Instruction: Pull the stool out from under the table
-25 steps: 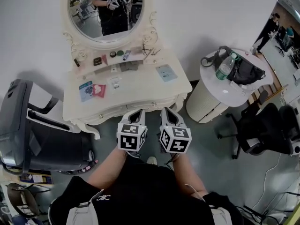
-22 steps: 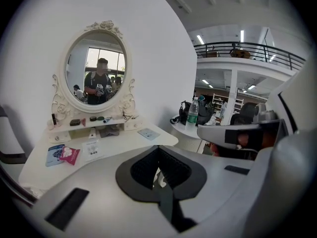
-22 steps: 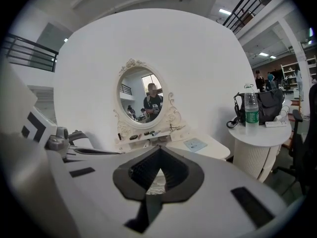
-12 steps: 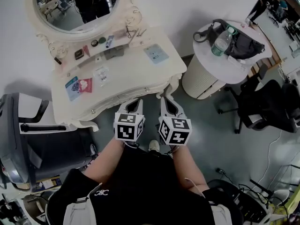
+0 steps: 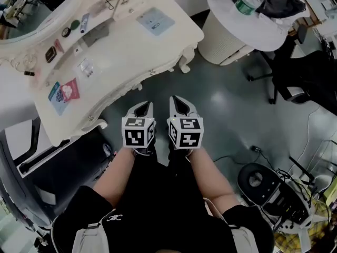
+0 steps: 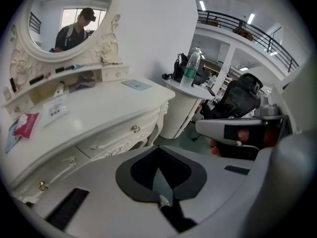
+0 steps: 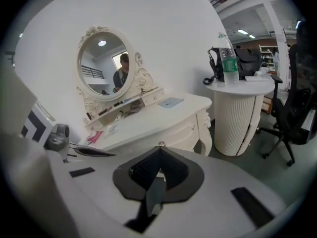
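No stool shows in any view; the white dressing table (image 5: 124, 46) covers the space beneath it. My left gripper (image 5: 143, 105) and right gripper (image 5: 178, 99) hang side by side over the grey floor, just in front of the table's front edge, pointing at it. Both are shut with nothing between the jaws. In the left gripper view the left gripper (image 6: 158, 147) faces the table's drawers (image 6: 114, 138). In the right gripper view the right gripper (image 7: 159, 145) faces the table (image 7: 163, 118) and its oval mirror (image 7: 101, 63).
A round white ribbed side table (image 5: 231, 30) with a black bag and a water bottle (image 5: 247, 1) stands right of the dressing table. A black office chair (image 5: 310, 73) is beyond it. A dark chair (image 5: 37, 162) stands at the left, and a device with cables (image 5: 263, 183) at the lower right.
In the head view the dressing table has slid up and to the left, and more floor shows at the right. Both grippers stay shut, side by side.
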The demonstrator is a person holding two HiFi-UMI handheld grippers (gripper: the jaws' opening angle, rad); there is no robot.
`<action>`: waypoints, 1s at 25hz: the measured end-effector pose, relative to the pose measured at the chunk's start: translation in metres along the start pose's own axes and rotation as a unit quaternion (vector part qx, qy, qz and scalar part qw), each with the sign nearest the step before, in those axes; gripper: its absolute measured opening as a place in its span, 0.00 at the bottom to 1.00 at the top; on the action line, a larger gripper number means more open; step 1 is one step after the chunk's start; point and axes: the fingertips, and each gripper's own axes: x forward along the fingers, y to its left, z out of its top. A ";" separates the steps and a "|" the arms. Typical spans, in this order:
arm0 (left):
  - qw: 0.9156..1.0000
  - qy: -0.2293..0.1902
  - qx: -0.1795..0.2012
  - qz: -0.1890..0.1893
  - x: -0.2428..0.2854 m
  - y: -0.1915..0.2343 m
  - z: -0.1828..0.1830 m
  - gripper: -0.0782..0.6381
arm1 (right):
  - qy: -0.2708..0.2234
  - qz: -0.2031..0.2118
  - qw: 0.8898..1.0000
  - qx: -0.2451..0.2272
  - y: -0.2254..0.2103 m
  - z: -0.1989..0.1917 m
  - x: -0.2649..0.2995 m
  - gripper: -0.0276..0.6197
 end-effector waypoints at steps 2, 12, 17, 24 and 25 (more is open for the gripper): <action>1.000 0.018 0.003 -0.007 0.025 0.004 -0.015 0.11 | 0.011 -0.005 1.000 0.018 -0.012 -0.020 0.022 0.05; 0.996 0.075 0.039 -0.005 0.159 0.051 -0.094 0.11 | 0.043 0.007 0.995 0.088 -0.072 -0.155 0.134 0.05; 0.993 0.097 0.062 -0.010 0.232 0.057 -0.132 0.11 | 0.048 0.002 0.989 0.138 -0.106 -0.219 0.183 0.05; 0.985 0.143 0.097 -0.016 0.268 0.065 -0.164 0.11 | 0.070 -0.016 0.972 0.224 -0.125 -0.279 0.205 0.05; 0.984 0.147 0.099 -0.015 0.270 0.067 -0.167 0.11 | 0.072 -0.015 0.971 0.227 -0.126 -0.282 0.208 0.05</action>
